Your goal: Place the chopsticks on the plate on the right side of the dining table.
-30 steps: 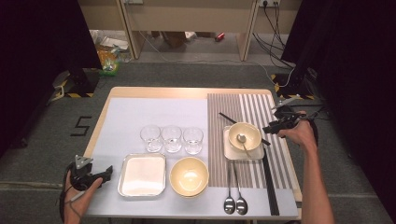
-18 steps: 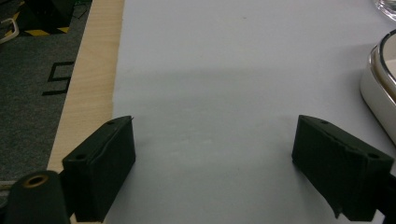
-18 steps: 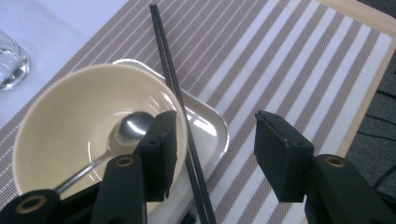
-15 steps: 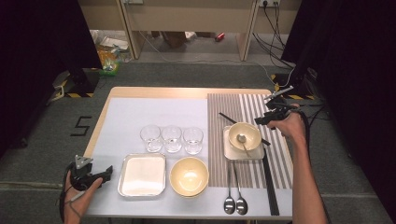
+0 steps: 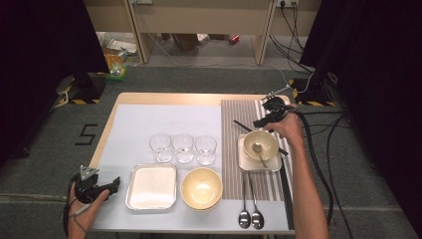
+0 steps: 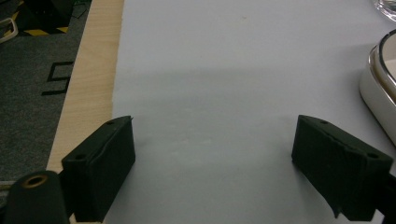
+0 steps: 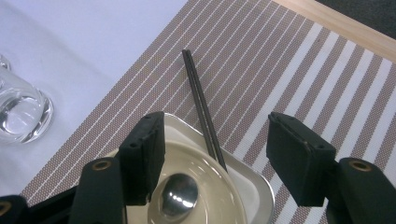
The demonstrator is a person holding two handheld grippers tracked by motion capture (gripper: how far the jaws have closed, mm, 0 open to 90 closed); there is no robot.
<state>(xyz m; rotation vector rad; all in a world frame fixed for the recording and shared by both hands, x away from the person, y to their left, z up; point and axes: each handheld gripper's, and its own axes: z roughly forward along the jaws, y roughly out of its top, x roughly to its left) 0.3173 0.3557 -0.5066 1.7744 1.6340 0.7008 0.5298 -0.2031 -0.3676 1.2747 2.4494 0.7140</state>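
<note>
Your right tool, jaws apart, hovers over the pair of thin black chopsticks leaning on the square white plate under the small cream bowl. They look light, stiff and slippery; pinch both mid-length. Your left tool rests apart near the worktop corner.

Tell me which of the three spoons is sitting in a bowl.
The spoon in the small bowl on the square plate, below the right gripper. The other two spoons lie side by side on the striped mat's front edge.
</note>
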